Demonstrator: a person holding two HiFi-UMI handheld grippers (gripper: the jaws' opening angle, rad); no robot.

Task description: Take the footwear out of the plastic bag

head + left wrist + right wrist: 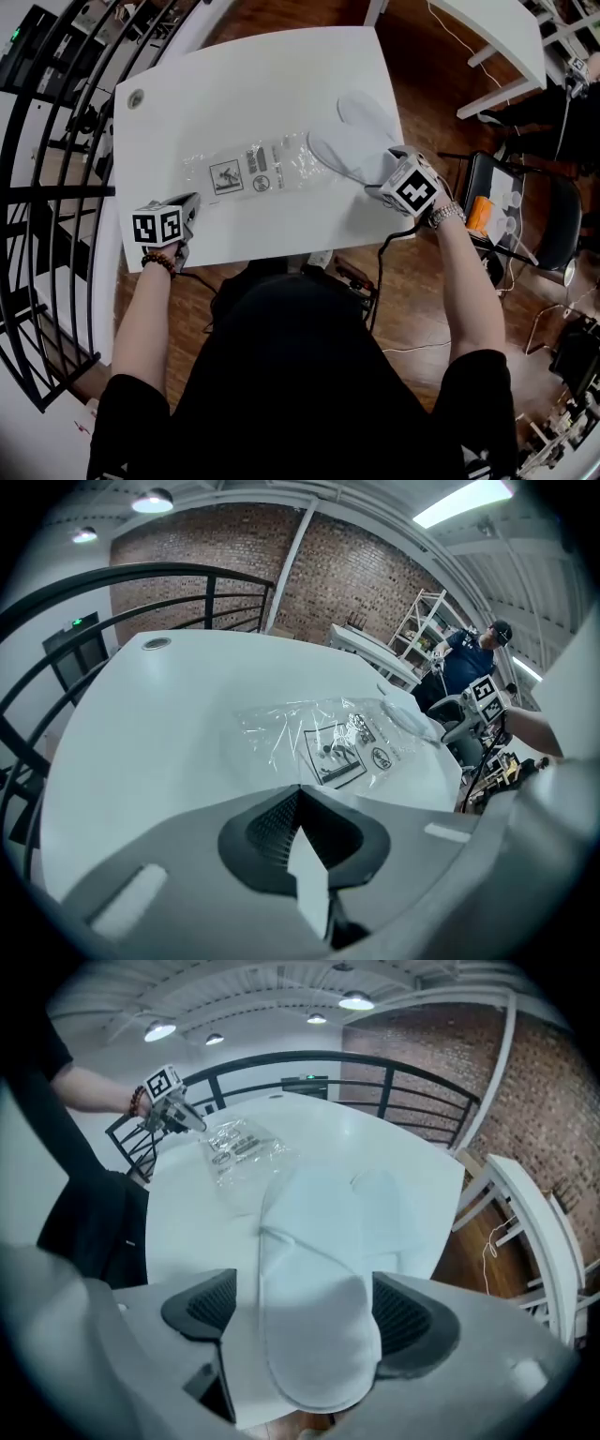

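In the head view, the right gripper's marker cube covers its jaws and the heel of the flat white cloth slipper. The black print on the clear crinkled plastic bag is too small to read. In the left gripper view, a pale strip shows at the left gripper's closed jaws; whether it is bag film cannot be told. The person's dark torso hides part of the white round-cornered table's near edge.
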